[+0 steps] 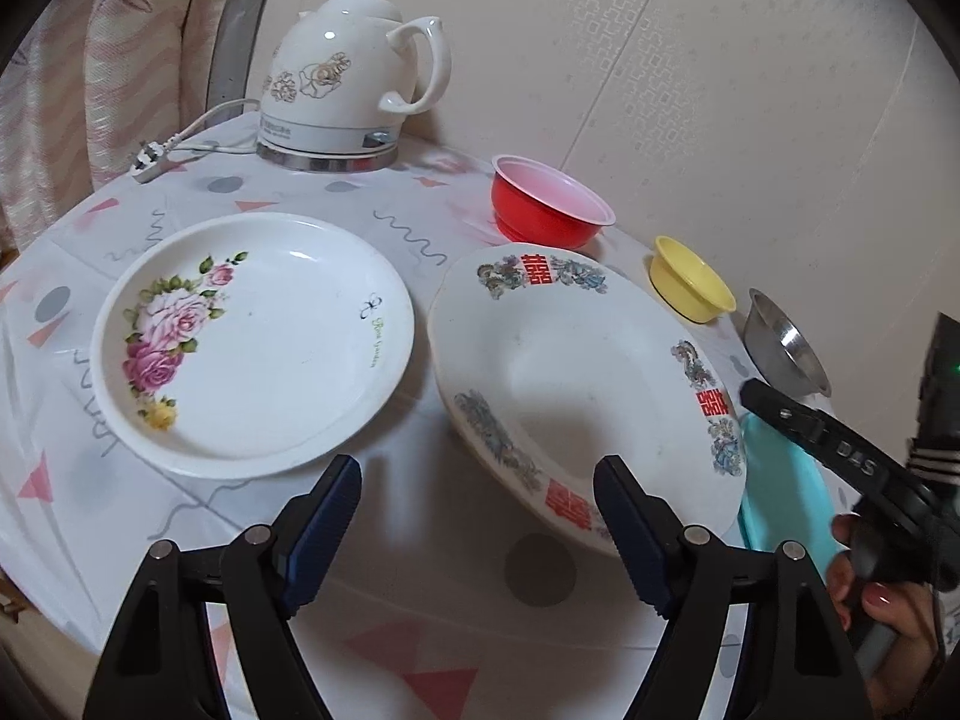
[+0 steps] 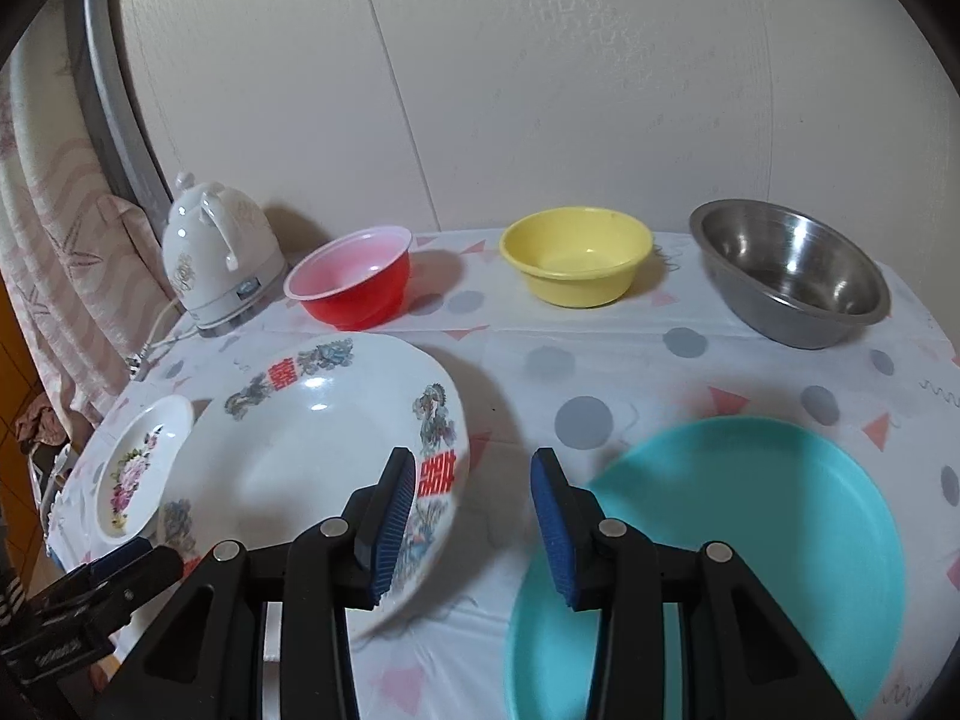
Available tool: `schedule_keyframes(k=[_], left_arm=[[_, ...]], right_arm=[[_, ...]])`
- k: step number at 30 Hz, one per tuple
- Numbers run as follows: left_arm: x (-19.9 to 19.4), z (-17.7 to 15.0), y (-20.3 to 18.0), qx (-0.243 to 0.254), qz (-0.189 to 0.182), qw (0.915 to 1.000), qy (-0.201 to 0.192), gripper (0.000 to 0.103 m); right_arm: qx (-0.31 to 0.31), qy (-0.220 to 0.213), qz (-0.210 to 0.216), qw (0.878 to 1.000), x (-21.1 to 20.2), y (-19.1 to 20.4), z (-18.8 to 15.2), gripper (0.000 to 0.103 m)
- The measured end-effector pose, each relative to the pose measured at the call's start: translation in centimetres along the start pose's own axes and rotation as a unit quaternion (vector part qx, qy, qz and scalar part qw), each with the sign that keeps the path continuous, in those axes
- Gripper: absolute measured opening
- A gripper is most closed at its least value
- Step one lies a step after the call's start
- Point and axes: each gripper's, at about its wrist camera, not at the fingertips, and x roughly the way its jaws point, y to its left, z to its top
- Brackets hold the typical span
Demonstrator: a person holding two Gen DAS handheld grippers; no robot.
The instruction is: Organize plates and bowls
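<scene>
The left gripper [image 1: 477, 525] hangs with its jaws wide apart and nothing between them, low over the cloth between the rose plate [image 1: 252, 342] and the dragon plate [image 1: 585, 396]; the right gripper [image 2: 474, 516] also holds nothing, its jaws a moderate gap apart, between the dragon plate [image 2: 312, 456] and the teal plate [image 2: 750, 552]. The dragon plate seems tipped, one edge raised off the table [image 2: 600, 372]; whether it leans on the teal plate I cannot tell. Three bowls stand in a row at the back: red bowl [image 2: 354, 285], yellow bowl [image 2: 576, 264], steel bowl [image 2: 792, 270].

To stack the plates well, I would take a rim squarely, pads above and below, and lift level; glazed ware likely slips. Keep clear of the kettle [image 1: 354, 72] and its cord.

The teal plate's near edge is cut off; in the left view it is mostly hidden behind the dragon plate.
</scene>
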Motion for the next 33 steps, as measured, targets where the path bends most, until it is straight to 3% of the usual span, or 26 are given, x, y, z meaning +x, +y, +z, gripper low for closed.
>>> schedule_keyframes(k=[4,9,17,30,33], left_arm=[[0.4,0.4,-0.1,0.004,-0.005,1.0,0.0,0.078],[1.1,0.7,-0.2,0.007,-0.011,0.9999,0.009,0.069],[2.4,1.0,-0.3,0.011,-0.022,0.9993,0.027,0.053],[3.6,1.6,-1.3,0.031,-0.015,0.999,0.027,0.051],[3.8,1.6,-1.6,0.038,-0.012,0.9989,0.025,0.042]], right_arm=[[0.005,0.013,-0.005,1.0,1.6,0.0,0.5,0.041],[0.018,0.036,-0.001,0.999,3.4,-0.4,0.8,0.041],[0.049,0.054,0.044,0.996,5.4,-1.0,1.4,0.043],[0.04,0.06,0.068,0.995,7.0,0.1,1.8,0.043],[0.024,0.059,0.064,0.996,7.3,0.6,1.8,0.037]])
